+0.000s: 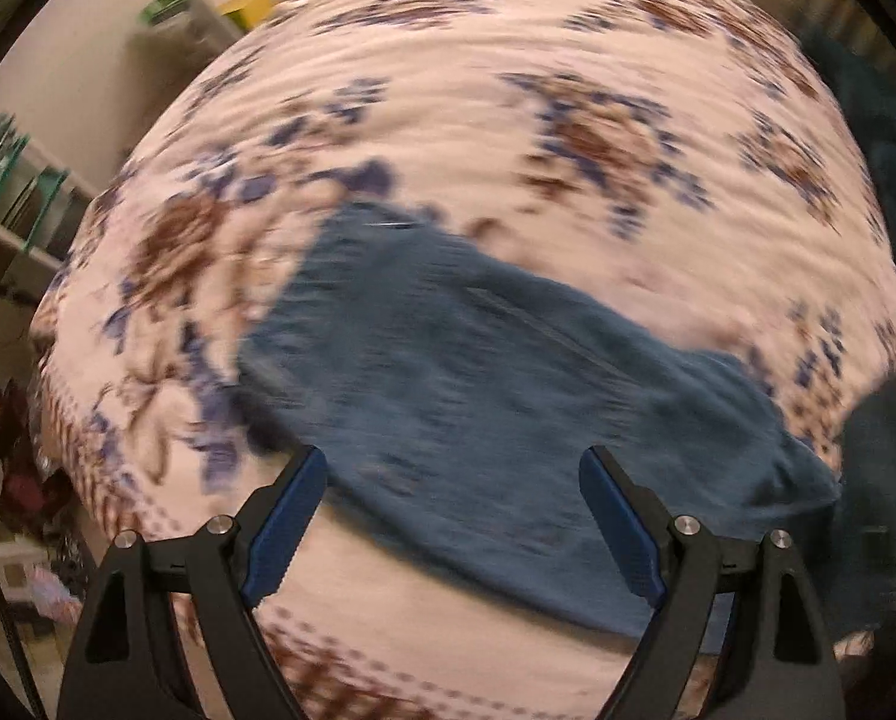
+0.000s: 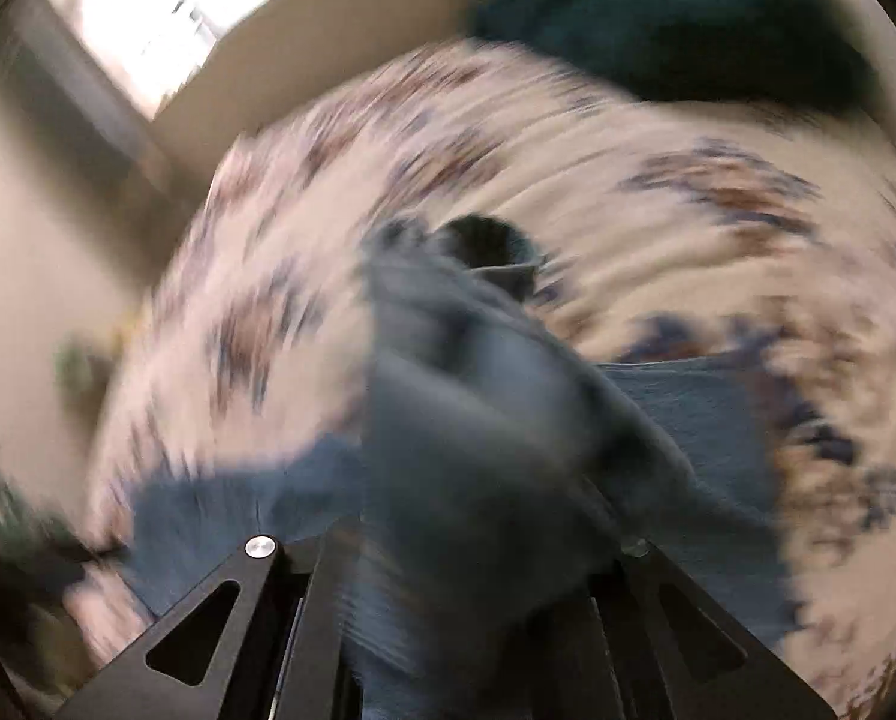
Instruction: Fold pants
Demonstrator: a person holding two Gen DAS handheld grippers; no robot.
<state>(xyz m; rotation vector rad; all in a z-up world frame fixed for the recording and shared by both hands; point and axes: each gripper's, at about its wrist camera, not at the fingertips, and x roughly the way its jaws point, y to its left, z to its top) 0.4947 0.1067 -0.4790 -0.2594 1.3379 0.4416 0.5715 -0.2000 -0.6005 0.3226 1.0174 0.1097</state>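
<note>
Left claw (image 1: pixel 453 516): jaws wide, empty, above blue pants (image 1: pixel 478 396) lying on floral bedspread (image 1: pixel 448 90). Right claw (image 2: pixel 478 540): bunched pants fabric (image 2: pixel 478 468) covers the fingers, so opening cannot be told. Right view alone shows window (image 2: pixel 160 6); left view alone shows shelves (image 1: pixel 22 204)

both wrist views look down, close over the pants (image 1: pixel 478 396) and bedspread (image 1: pixel 508 90).
</note>
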